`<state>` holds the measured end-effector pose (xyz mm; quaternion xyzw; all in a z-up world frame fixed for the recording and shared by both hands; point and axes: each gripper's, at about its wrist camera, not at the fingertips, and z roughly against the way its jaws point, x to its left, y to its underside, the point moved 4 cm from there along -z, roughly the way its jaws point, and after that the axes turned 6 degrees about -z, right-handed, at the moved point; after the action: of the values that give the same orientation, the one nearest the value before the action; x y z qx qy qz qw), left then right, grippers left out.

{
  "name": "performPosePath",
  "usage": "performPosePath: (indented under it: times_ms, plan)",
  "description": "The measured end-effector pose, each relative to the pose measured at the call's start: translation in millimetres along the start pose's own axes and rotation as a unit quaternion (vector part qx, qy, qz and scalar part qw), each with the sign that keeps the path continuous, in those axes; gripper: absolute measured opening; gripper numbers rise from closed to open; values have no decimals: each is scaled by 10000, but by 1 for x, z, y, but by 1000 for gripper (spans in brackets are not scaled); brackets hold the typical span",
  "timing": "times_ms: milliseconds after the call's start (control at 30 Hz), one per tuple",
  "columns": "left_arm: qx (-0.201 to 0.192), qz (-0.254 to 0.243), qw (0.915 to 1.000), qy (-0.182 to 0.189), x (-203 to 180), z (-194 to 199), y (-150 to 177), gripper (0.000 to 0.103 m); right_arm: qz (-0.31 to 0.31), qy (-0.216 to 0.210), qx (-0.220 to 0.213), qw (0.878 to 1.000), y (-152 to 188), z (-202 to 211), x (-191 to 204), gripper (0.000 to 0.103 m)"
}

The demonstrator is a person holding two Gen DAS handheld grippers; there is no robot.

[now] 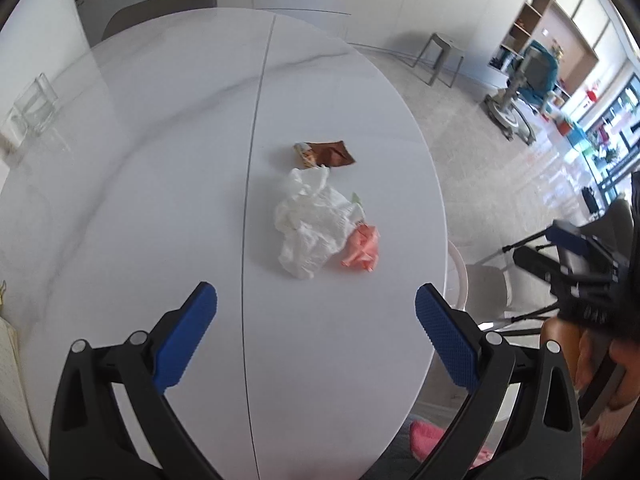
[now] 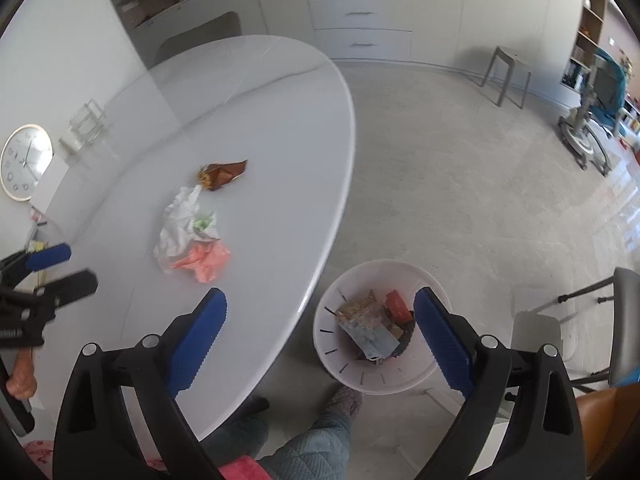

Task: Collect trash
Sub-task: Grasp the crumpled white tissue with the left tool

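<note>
On the white oval table (image 1: 140, 160) lie a brown snack wrapper (image 1: 326, 154), a crumpled white tissue (image 1: 310, 224) and a crumpled pink paper (image 1: 362, 248), close together. My left gripper (image 1: 316, 300) hangs open above the table, just short of the tissue, with nothing between its blue pads. My right gripper (image 2: 320, 308) is open and empty, high over the table's edge (image 2: 320, 264) and a white bin (image 2: 380, 376) on the floor. The bin holds several wrappers (image 2: 372, 324). The same wrapper (image 2: 222, 174), tissue (image 2: 180, 226) and pink paper (image 2: 206, 262) show in the right wrist view.
A clear glass holder (image 1: 32, 108) stands at the table's far left, a round clock (image 2: 24, 160) beside it. Chairs (image 2: 624, 328) stand near the bin, a grey stool (image 2: 510, 74) and drawers (image 2: 360, 12) farther off. A person's slippered foot (image 2: 344, 400) rests by the bin.
</note>
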<state>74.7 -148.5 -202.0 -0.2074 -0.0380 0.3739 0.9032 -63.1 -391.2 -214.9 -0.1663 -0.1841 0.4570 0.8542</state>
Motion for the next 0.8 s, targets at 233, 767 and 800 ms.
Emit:
performPosePath:
  times_ms: [233,767,800]
  plan:
    - [184,350,9992,35,6,-31,-21,95,510,-296,123,9982,-3,-16,30,94]
    - [1011,1635,9812,146,14,-109,-68,95,1692,-818,314,9817,-74,-64,26,94]
    - [1076,1706,9794,130,16,-112,-69,95,1657,-855,337,9819,-76,-67,24,94]
